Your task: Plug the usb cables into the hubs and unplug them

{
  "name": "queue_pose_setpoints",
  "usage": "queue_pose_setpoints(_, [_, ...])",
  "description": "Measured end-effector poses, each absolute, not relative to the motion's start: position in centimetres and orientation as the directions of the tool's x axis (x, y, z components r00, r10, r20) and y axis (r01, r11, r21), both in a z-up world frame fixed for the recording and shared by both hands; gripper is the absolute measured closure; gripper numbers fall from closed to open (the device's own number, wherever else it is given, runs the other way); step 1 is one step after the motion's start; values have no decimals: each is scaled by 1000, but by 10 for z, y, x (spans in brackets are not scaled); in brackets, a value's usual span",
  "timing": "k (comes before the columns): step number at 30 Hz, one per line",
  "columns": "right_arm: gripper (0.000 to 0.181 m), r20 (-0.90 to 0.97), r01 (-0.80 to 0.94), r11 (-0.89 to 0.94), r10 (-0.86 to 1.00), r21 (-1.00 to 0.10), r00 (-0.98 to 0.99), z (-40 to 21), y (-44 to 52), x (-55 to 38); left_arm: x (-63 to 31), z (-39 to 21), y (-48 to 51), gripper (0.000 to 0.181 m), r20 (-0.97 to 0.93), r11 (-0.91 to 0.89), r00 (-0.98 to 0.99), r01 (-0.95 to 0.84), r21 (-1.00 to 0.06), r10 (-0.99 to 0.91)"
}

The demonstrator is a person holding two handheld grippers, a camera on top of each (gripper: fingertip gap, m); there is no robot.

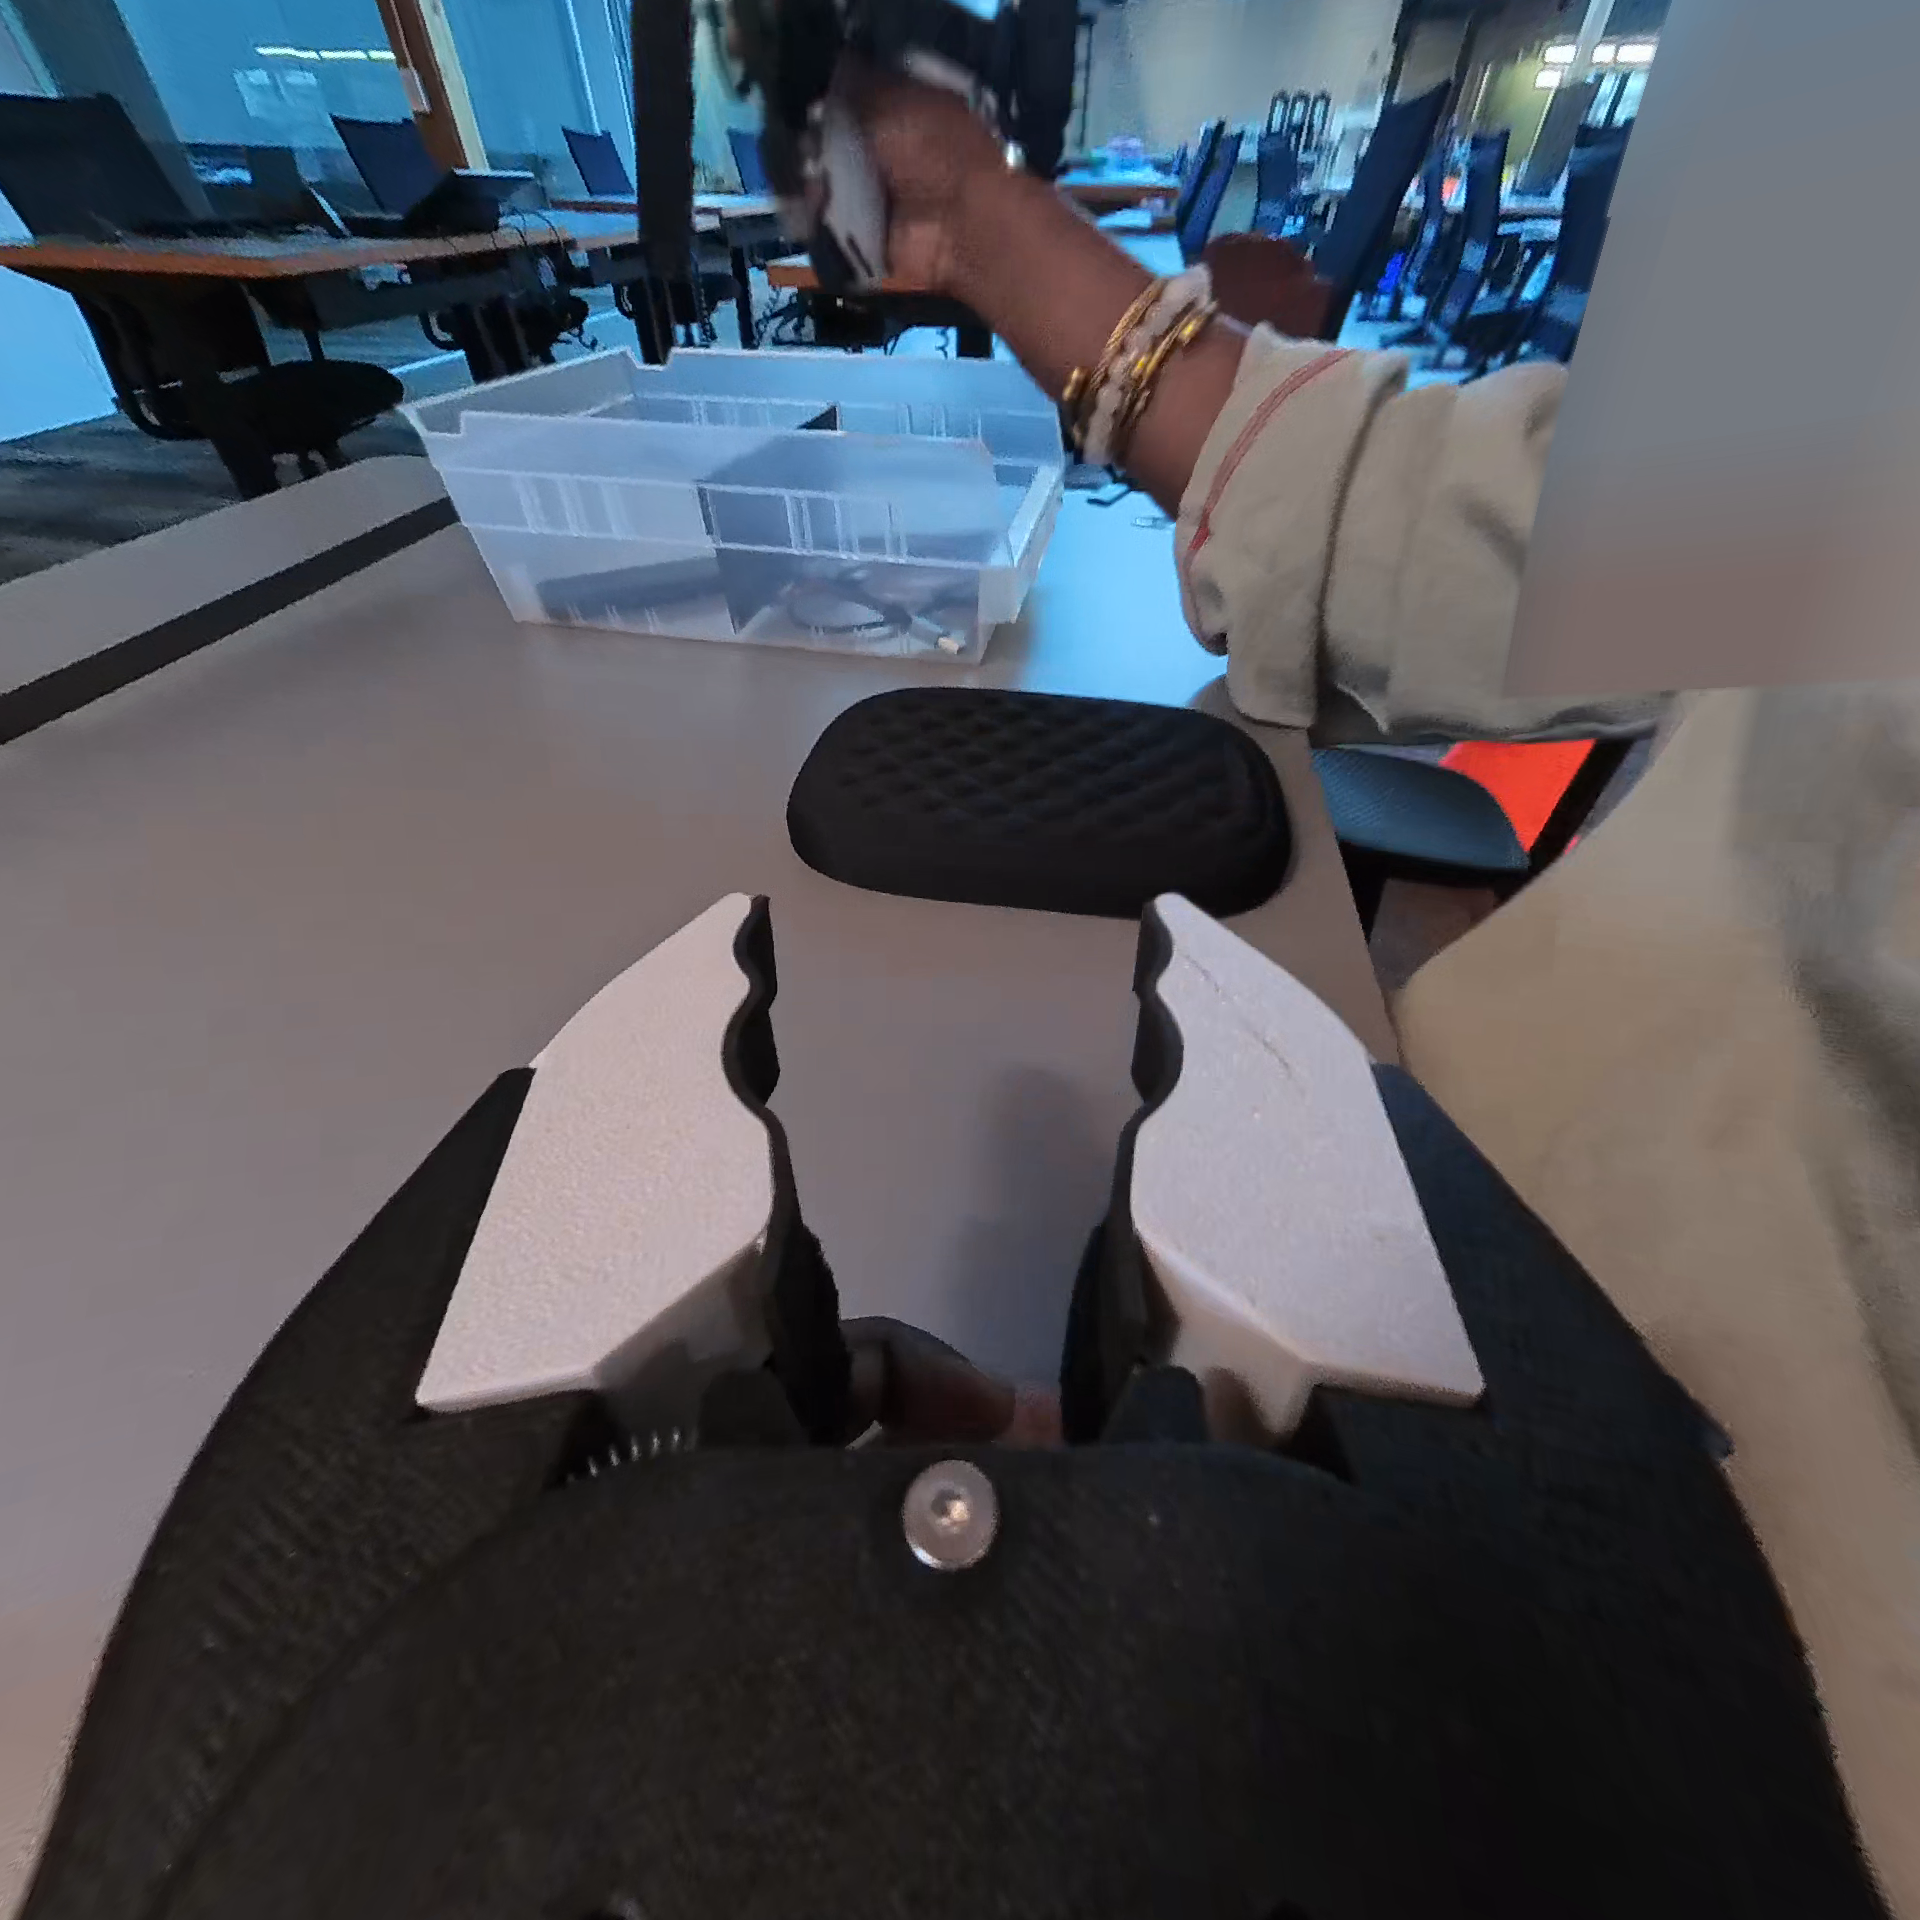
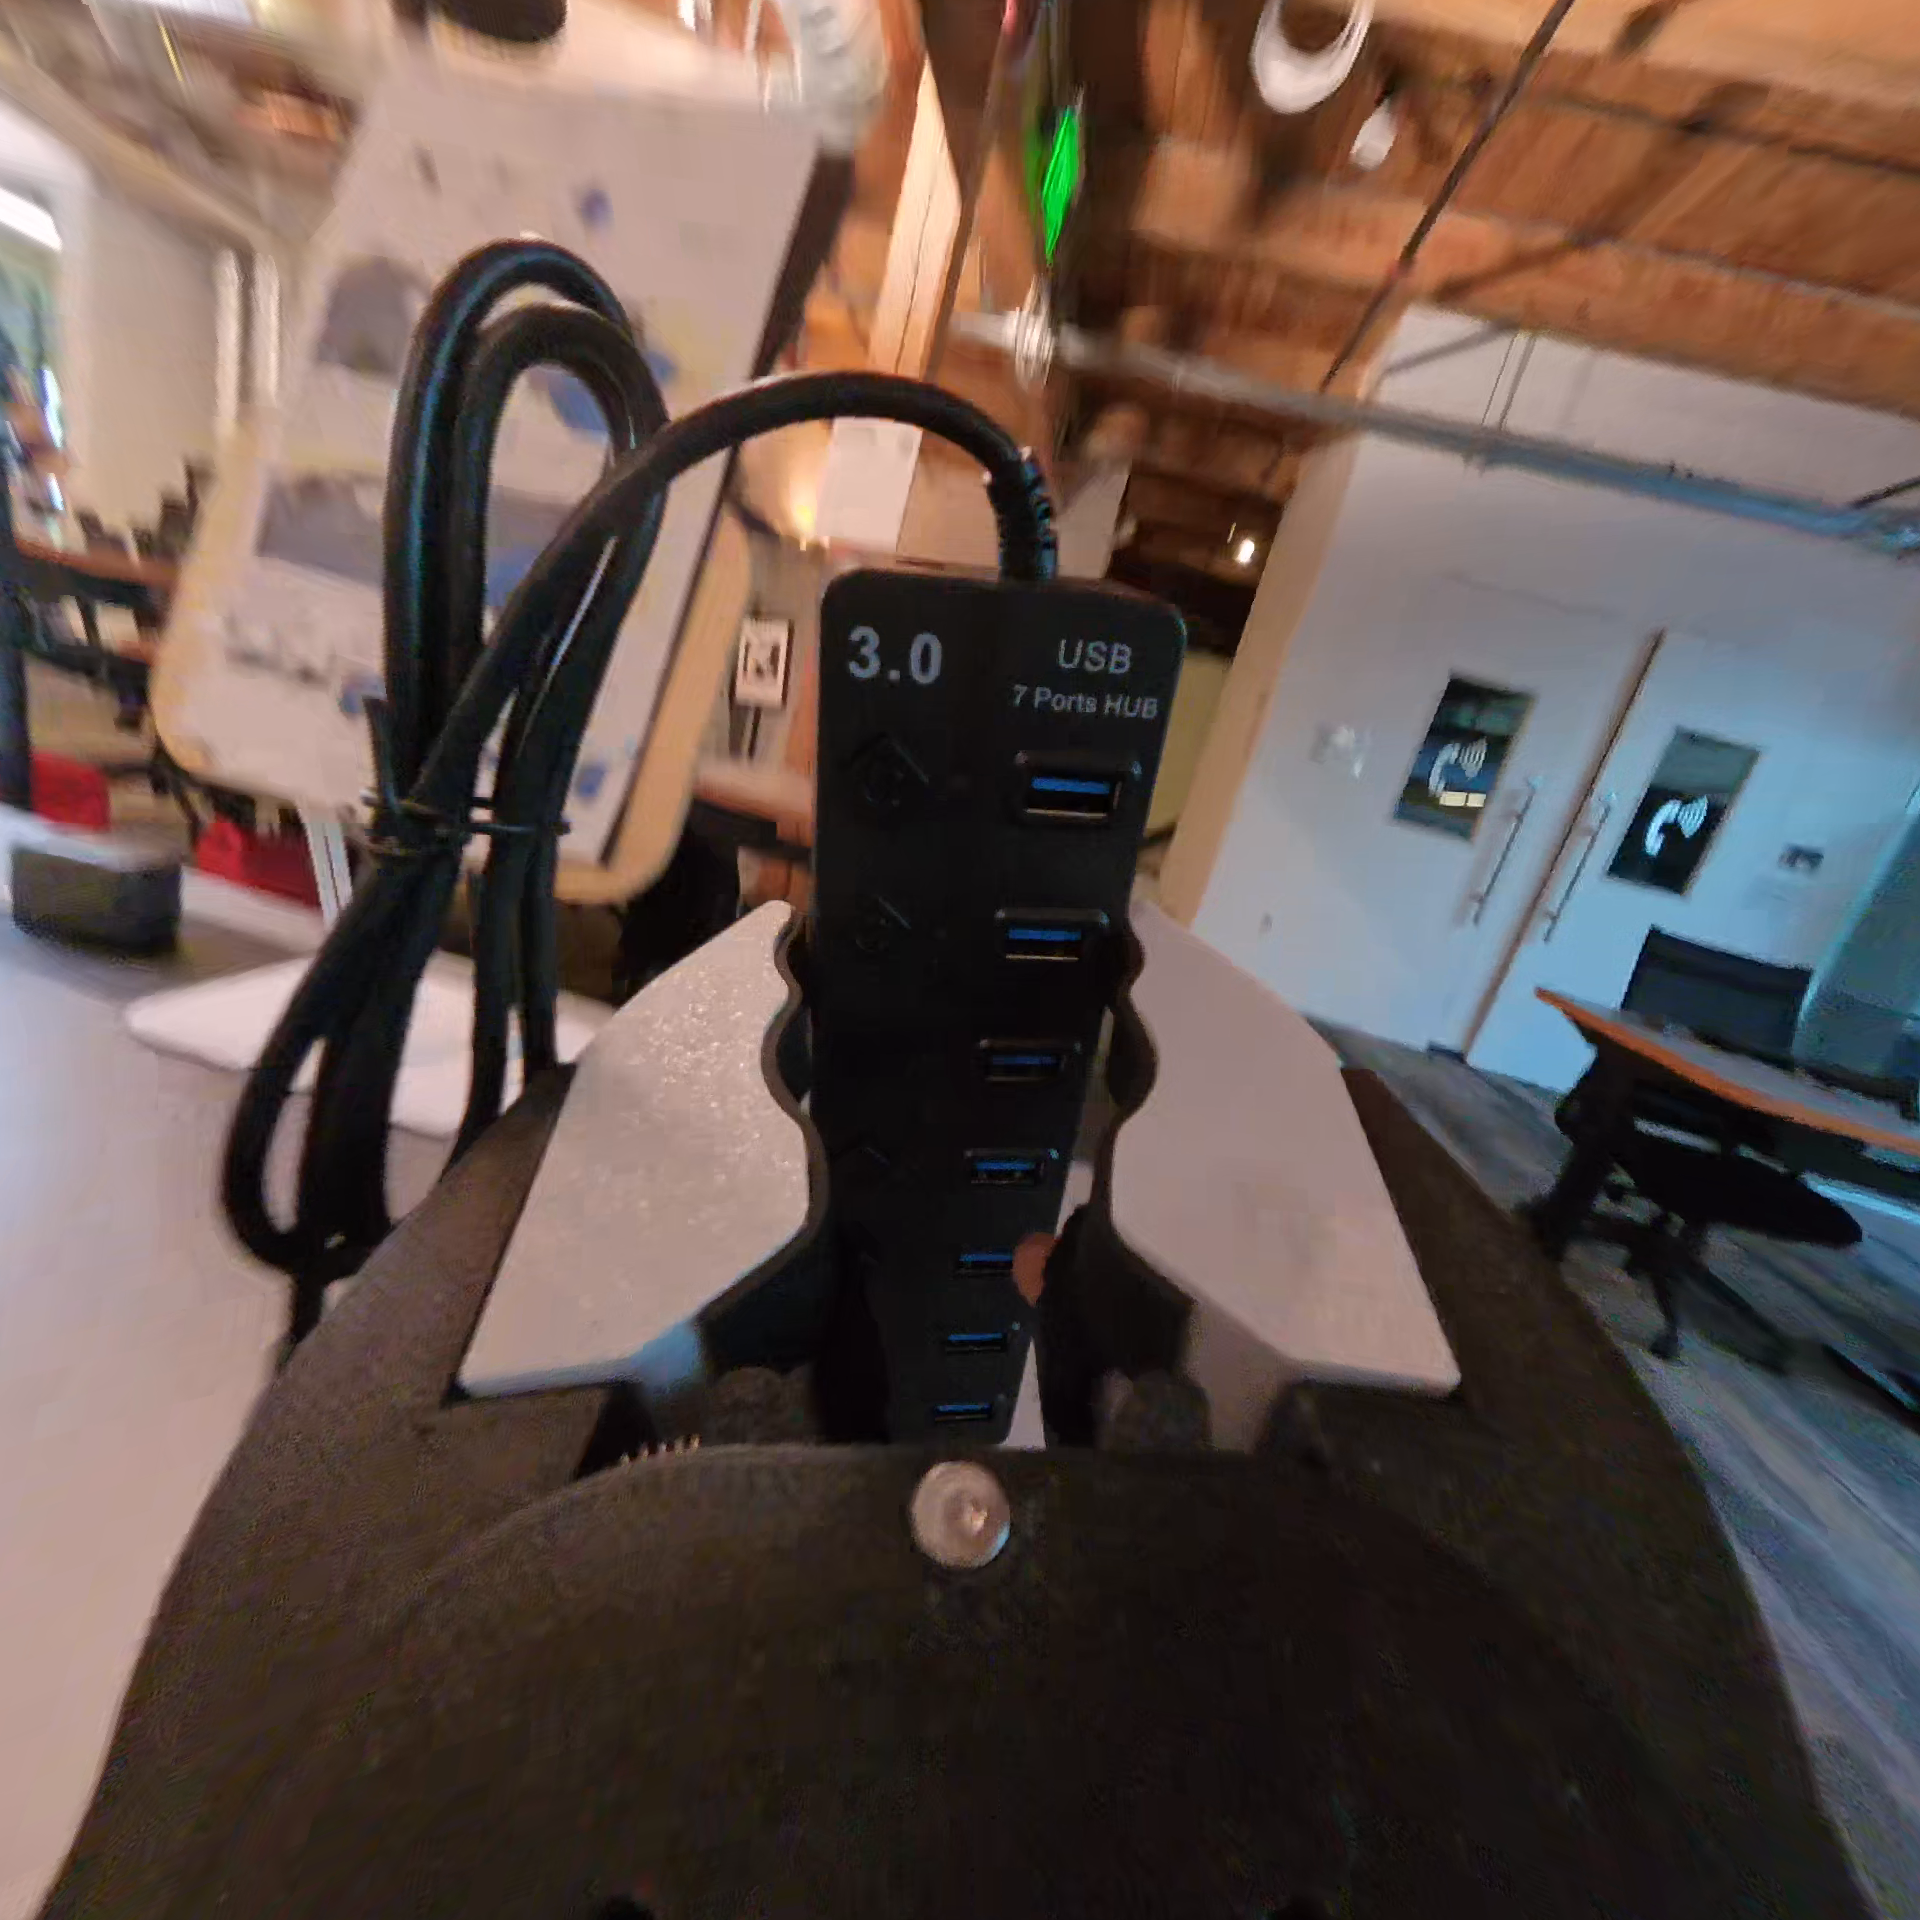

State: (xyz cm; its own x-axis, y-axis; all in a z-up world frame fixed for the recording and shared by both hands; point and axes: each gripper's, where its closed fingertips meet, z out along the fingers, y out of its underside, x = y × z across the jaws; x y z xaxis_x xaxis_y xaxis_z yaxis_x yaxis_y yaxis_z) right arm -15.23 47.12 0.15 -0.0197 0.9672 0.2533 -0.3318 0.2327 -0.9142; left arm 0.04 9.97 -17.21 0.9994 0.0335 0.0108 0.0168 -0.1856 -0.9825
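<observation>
I have the black hub (image 2: pixel 987 997) pinched in my right hand-held gripper (image 2: pixel 961 966) and lifted, every port bare, while my left hand-held gripper (image 1: pixel 956 997) is spread and holds nothing over the table (image 1: pixel 364 883), so I judge all plugging is ahead.

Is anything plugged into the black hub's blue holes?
No, empty. Every blue port on the hub shows bare; only its own bundled cable leaves the top.
</observation>
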Motion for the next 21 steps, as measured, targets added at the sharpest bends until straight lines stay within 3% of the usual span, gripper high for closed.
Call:
queue_pose_setpoints(3, [126,362,-115,357,932,-927,-23,-46,485,-182,0,-170,98,115,22,-167,999,26,-986,30])
queue_pose_setpoints(6, [126,497,117,497,867,-860,-30,-92,500,-198,1,-170,99,115,12,-173,1000,17,-985,28])
queue_pose_setpoints(12, [126,515,506,489,851,-711,-98,-166,525,-203,2,-173,101,115,-5,-198,1000,0,-980,25])
queue_pose_setpoints(16, [127,501,566,506,846,-651,-181,-183,512,-206,2,-173,101,115,-5,-196,1000,1,-981,30])
queue_pose_setpoints(21, [118,389,580,407,907,-706,-163,-180,502,-204,1,-173,100,115,-7,-194,999,-1,-981,34])
